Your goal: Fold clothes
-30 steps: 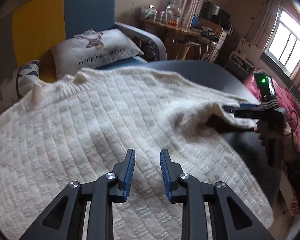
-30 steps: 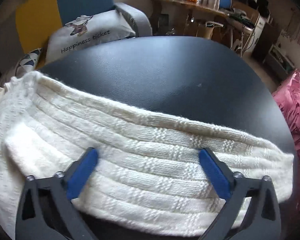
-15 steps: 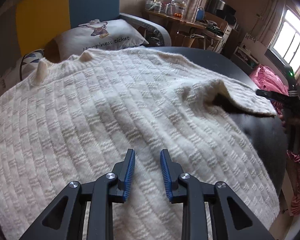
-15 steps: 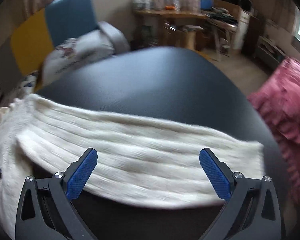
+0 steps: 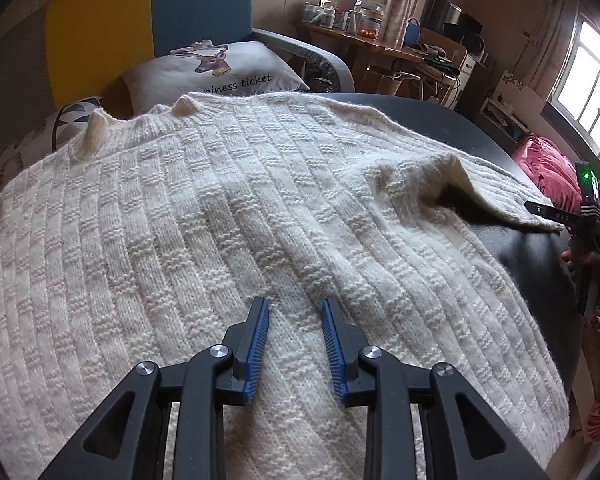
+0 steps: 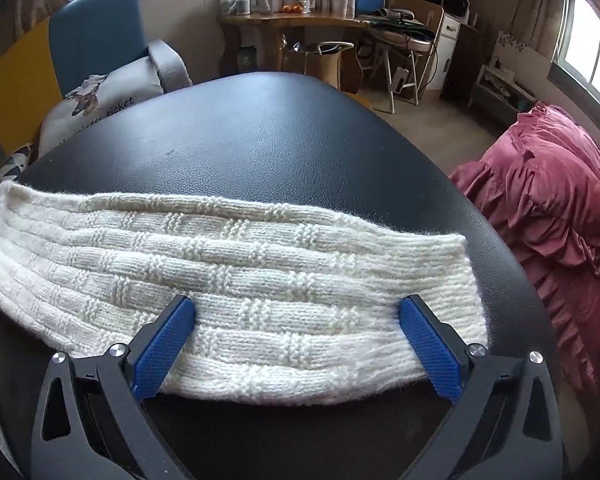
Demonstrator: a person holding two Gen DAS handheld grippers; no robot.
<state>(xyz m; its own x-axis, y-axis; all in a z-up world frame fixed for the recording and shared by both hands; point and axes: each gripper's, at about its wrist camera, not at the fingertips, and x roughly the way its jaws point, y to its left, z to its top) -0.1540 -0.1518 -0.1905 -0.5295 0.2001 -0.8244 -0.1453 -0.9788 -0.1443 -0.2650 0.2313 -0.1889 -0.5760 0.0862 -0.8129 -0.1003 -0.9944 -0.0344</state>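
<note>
Cream knitted sweater: basket-weave pattern, spread flat across a black leather-look counter, collar toward the far edge. One sleeve lies stretched out sideways over the bare dark surface, its cuff end near the counter's right edge.

Left gripper: angled down over the sweater's body, low and central. Jaws part-way apart, blue pads facing each other with knit showing in the gap; nothing clamped. Whether the tips touch the fabric cannot be told.

Right gripper: poised over the sleeve, jaws spread wide, one blue pad on either side of the sleeve's near part; no grip on it. In the left wrist view the same tool appears at the far right beside the sleeve's cuff, a green light on top, held by a person's hand.

Surroundings: blue and yellow armchair behind the counter with a white cushion printed with a deer; wooden side table carrying jars; crimson ruffled bedding to the right.
</note>
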